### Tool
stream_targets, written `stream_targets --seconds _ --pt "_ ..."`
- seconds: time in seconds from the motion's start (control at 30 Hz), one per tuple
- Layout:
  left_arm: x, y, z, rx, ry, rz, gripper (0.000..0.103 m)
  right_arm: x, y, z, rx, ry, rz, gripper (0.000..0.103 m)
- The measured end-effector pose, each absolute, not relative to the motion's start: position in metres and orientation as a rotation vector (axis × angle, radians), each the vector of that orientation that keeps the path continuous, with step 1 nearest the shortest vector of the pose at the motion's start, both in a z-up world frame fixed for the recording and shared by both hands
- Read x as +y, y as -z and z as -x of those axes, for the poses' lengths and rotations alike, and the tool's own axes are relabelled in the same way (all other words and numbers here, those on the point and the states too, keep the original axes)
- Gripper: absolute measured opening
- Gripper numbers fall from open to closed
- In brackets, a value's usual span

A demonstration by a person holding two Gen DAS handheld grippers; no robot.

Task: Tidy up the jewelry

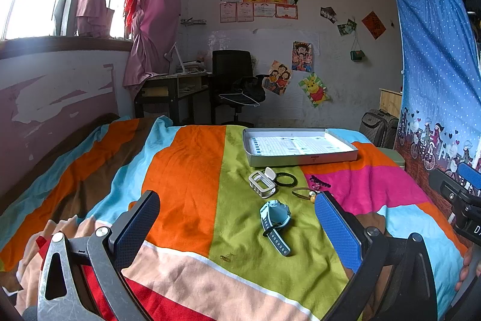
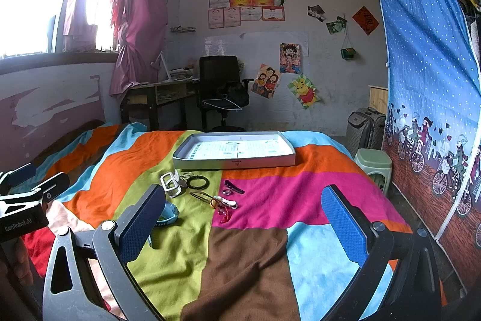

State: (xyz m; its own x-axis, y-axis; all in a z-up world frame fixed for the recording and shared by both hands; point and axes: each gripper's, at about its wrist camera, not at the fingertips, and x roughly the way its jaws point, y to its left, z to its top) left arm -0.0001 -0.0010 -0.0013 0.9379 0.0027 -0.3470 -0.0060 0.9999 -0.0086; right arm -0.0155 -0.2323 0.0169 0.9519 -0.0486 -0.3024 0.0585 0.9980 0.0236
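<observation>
A shallow grey box lid lies on the colourful patchwork bedspread. In front of it lie a white hair claw, a black hair tie, a purple clip, a brown clip with beads and small red and clear pieces. A light blue watch lies nearest. My left gripper is open and empty, the watch between its fingers in view. My right gripper is open and empty above the bedspread.
A desk and black office chair stand behind the bed. A green stool and a suitcase stand at the right, by a blue hanging curtain. The window wall is at the left.
</observation>
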Motion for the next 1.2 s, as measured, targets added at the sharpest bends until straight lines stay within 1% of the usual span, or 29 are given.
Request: stream_targets --seconds 1.2 --pt "-0.0013 0.0017 0.0 0.358 -0.005 0.009 0.103 -0.2306 -0.0141 0.0161 0.306 0.055 -0.034 0.102"
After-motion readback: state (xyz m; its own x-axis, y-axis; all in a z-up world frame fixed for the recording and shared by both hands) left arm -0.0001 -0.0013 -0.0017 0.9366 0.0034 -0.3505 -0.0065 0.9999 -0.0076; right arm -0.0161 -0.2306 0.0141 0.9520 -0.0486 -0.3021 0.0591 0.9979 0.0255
